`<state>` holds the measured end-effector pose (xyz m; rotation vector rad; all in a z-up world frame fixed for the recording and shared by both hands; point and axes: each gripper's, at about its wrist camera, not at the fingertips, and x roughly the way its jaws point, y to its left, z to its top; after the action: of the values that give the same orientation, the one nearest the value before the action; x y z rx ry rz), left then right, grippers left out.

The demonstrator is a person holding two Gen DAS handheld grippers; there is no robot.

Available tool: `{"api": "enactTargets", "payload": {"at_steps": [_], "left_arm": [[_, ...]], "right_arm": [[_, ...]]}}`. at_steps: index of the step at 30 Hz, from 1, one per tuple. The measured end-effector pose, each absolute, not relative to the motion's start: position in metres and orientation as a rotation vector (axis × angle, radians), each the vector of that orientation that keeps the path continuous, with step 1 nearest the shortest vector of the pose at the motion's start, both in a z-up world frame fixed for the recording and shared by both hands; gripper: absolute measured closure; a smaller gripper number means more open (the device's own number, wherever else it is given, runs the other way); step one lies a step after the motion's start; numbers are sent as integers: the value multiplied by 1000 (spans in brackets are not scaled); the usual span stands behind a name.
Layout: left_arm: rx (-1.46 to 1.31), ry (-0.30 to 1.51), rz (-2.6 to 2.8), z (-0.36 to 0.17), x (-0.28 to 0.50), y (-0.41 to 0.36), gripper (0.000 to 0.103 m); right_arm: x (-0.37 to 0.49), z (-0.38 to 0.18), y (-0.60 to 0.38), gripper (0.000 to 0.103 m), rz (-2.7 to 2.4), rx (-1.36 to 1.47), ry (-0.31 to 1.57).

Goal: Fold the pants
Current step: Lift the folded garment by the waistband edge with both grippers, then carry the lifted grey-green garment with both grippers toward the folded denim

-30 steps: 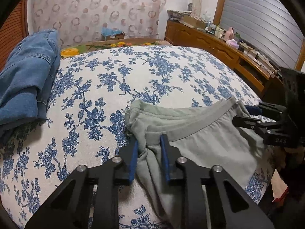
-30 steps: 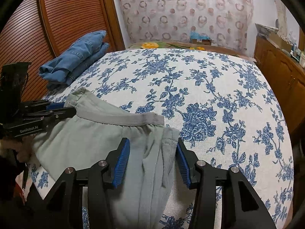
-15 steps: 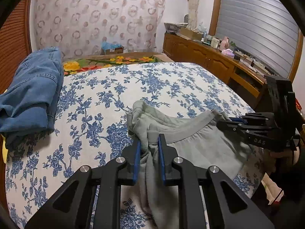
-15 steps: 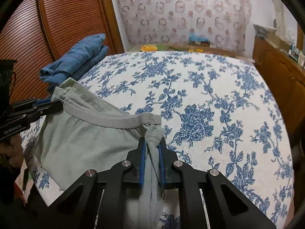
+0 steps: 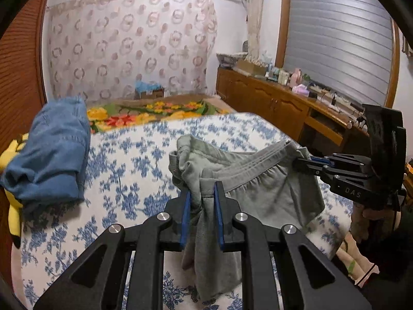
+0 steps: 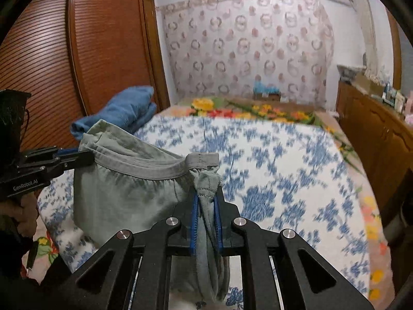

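Note:
The grey-green pants [image 5: 260, 188] hang by their waistband between my two grippers, lifted above the bed. My left gripper [image 5: 202, 193] is shut on the bunched left end of the waistband. My right gripper [image 6: 205, 199] is shut on the other bunched end [image 6: 206, 180]. The elastic waistband [image 6: 144, 165] stretches between them and the cloth [image 6: 124, 201] sags below it. The right gripper shows in the left wrist view [image 5: 302, 161], and the left gripper shows in the right wrist view [image 6: 85, 156].
The bed carries a blue-flowered cover [image 6: 284, 170]. Folded blue jeans [image 5: 54, 149] lie at its far left, by the wooden wardrobe [image 6: 85, 51]. A wooden sideboard [image 5: 284, 106] with small items runs along the right. A flowered blanket [image 5: 155, 111] lies at the bed's far end.
Both grippers closed on the waistband ends and lifted the pants up off the bed; the cloth now hangs free between them.

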<state>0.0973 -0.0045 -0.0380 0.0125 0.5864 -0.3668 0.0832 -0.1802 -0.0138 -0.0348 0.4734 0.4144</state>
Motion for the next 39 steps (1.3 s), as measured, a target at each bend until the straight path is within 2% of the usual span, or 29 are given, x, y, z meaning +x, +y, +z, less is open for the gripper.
{"api": "enactTargets", "payload": {"at_steps": [12, 20, 39], "left_arm": [[22, 470, -368, 3, 101, -4, 87], [14, 473, -365, 2, 109, -2, 88], [-11, 435, -307, 19, 137, 21, 90]], "right_arm": [[64, 21, -179, 92, 413, -77, 357], [67, 25, -175, 93, 426, -110, 326], [126, 40, -166, 93, 495, -152, 283]]}}
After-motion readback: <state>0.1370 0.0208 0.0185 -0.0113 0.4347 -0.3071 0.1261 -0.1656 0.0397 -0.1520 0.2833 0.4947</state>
